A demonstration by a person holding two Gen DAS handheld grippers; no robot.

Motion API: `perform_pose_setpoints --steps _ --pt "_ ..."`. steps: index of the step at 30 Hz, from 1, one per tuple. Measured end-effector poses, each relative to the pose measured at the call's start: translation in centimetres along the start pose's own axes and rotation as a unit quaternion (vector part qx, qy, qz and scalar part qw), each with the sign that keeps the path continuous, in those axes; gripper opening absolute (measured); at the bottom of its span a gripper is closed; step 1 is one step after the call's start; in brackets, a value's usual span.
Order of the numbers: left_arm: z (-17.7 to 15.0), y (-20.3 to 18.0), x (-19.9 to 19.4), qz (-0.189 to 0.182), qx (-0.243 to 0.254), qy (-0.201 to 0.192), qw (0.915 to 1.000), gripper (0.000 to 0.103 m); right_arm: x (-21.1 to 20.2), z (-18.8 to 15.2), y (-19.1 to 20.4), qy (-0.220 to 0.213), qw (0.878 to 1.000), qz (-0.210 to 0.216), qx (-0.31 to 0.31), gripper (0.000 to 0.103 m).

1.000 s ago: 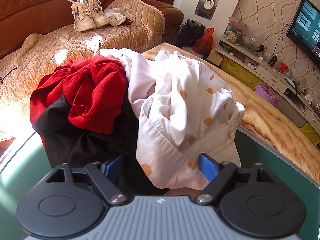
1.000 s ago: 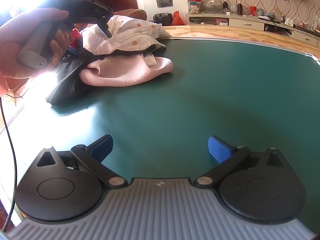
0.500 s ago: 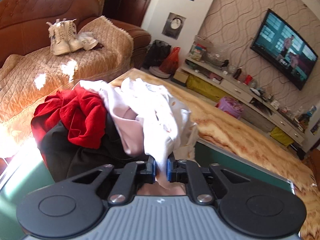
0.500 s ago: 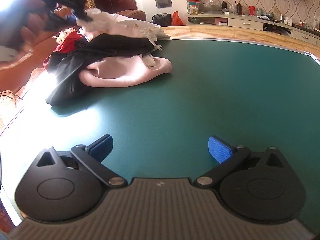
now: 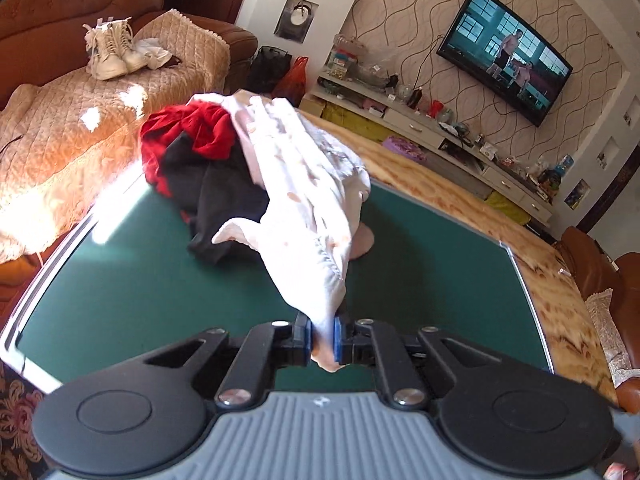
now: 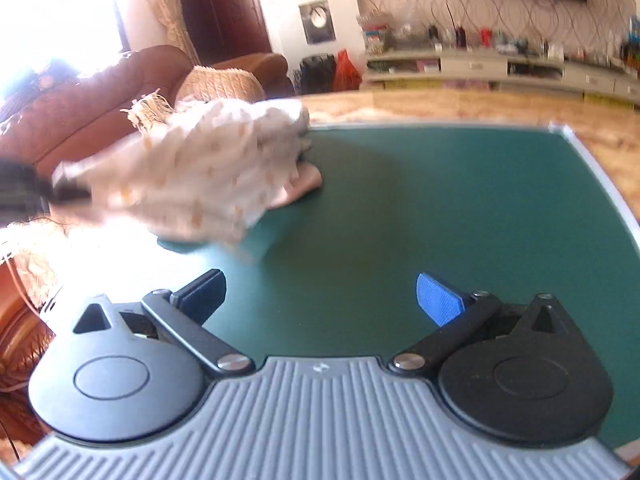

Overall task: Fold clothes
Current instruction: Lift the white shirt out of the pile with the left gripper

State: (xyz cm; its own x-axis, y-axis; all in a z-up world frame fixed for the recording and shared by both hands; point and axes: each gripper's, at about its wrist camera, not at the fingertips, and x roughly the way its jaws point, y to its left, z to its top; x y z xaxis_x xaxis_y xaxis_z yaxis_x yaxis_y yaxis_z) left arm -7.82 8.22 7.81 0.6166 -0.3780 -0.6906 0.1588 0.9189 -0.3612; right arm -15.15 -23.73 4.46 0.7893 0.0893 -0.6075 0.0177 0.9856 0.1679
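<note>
— Where was there room to pass?
— The green tabletop (image 6: pixel 460 208) lay bare along its near edge and right side.
— And in the way?
— The clothes pile (image 5: pixel 200 168) at the far left corner, with the dotted white garment (image 5: pixel 304 216) stretched from it.

The left tongs (image 5: pixel 322 340) are clamped nearly together, their two blue pads (image 5: pixel 307 338) pressing on a fold of white dotted cloth (image 5: pixel 304 200) that stretches away toward twelve o'clock in the left wrist view. The tongs point steeply downward over the desk (image 5: pixel 120 288). Their black linkage arms are drawn in close to the centre line.

The right tongs (image 6: pixel 320 296) stand wide apart with nothing between them: the dark finger sits at nine o'clock and the blue pad (image 6: pixel 438 300) at three o'clock. They angle downward above the green desk surface. At nine o'clock in the right wrist view, a dark blurred shape is the left tongs' body; detail cannot be made out.
</note>
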Motion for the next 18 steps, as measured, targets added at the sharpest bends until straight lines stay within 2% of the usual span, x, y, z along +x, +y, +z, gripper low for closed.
perform_pose_setpoints --steps 5,10,13,16,18 --pt "-4.3 1.2 -4.6 0.010 0.000 -0.009 0.9999 0.010 -7.7 1.1 1.3 -0.040 0.997 -0.037 -0.048 0.103" --pt "-6.1 1.3 -8.6 0.008 0.019 -0.019 0.9996 0.010 -13.1 0.2 2.5 -0.053 0.995 -0.053 -0.066 0.103" --pt "-6.4 1.3 -9.9 0.010 0.024 -0.022 0.9994 0.010 -14.6 0.2 3.0 -0.056 0.994 -0.061 -0.070 0.103" --pt "-6.5 1.8 -9.5 0.029 0.026 -0.017 0.9991 0.010 -15.1 0.5 3.1 -0.043 0.996 -0.050 -0.061 0.103" --pt "-6.7 2.7 -8.8 0.038 0.008 -0.011 0.9992 0.010 -15.5 0.6 2.9 -0.037 0.996 -0.046 -0.064 0.103"
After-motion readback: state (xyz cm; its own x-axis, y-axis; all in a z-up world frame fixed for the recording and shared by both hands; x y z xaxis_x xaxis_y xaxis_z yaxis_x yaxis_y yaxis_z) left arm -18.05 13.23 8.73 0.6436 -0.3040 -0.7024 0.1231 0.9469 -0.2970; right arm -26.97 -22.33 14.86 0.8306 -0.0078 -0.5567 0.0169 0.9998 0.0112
